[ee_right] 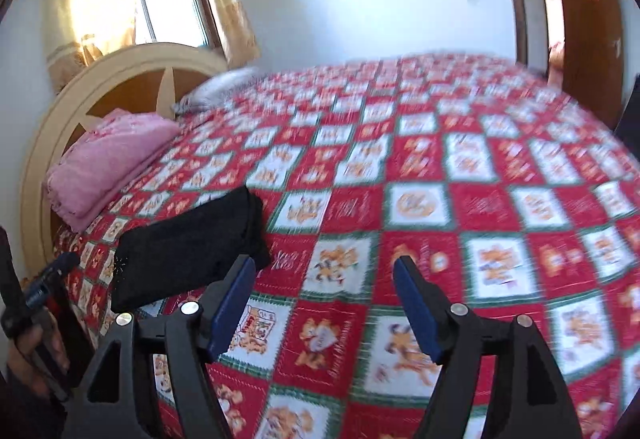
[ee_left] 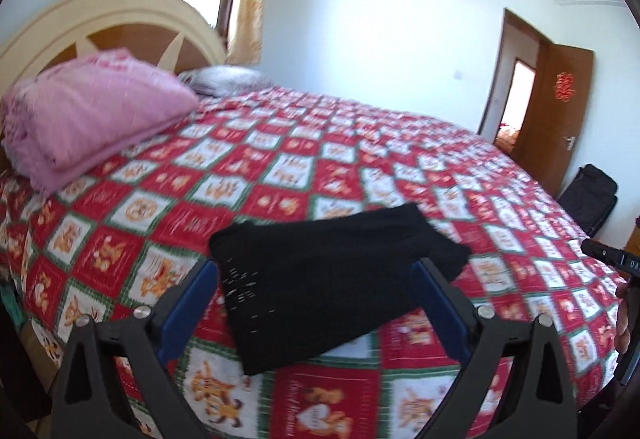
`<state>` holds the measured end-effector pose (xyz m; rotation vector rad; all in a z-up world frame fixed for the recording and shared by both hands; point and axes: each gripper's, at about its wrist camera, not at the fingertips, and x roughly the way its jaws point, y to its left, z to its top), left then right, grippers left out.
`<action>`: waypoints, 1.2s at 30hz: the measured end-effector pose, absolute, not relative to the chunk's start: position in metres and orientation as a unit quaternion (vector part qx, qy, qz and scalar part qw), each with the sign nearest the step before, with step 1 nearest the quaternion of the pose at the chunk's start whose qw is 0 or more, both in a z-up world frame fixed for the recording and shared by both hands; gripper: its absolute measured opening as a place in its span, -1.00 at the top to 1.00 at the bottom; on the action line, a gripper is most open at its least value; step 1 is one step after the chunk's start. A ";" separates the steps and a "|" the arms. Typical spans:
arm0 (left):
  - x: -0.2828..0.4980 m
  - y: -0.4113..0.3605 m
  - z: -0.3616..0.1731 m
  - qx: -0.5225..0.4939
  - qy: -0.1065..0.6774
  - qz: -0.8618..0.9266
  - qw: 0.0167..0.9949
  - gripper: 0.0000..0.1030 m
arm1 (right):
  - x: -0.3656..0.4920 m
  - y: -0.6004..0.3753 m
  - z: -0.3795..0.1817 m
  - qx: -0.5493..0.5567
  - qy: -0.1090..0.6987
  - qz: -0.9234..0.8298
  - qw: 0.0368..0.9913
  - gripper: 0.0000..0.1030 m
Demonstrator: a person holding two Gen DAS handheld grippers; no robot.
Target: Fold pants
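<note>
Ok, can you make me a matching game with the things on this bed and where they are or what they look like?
Things:
1. black pants
2. pink blanket
3. bedspread
4. door

Clues:
A. red, white and green squares
B. folded, lying near the bed's edge
C. brown, standing open
D. folded, by the headboard

Pairs: 1-B, 2-D, 3-A, 4-C

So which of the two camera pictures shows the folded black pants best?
The left wrist view: the folded black pants lie central on the red checked bedspread, nearly whole between the open fingers. The right wrist view shows them smaller, off left, one corner hidden behind a blue finger.
</note>
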<state>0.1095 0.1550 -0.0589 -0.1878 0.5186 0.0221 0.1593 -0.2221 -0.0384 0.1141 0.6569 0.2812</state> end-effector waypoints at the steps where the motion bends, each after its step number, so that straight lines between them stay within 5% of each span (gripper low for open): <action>1: 0.105 0.150 -0.053 -0.089 0.250 0.005 0.964 -0.95 | 0.148 -0.226 -0.030 0.051 0.307 0.133 0.941 -0.43; 36: 0.076 0.121 -0.037 -0.047 0.232 0.000 0.972 -0.97 | 0.098 -0.213 -0.013 0.017 0.257 0.148 0.955 -0.51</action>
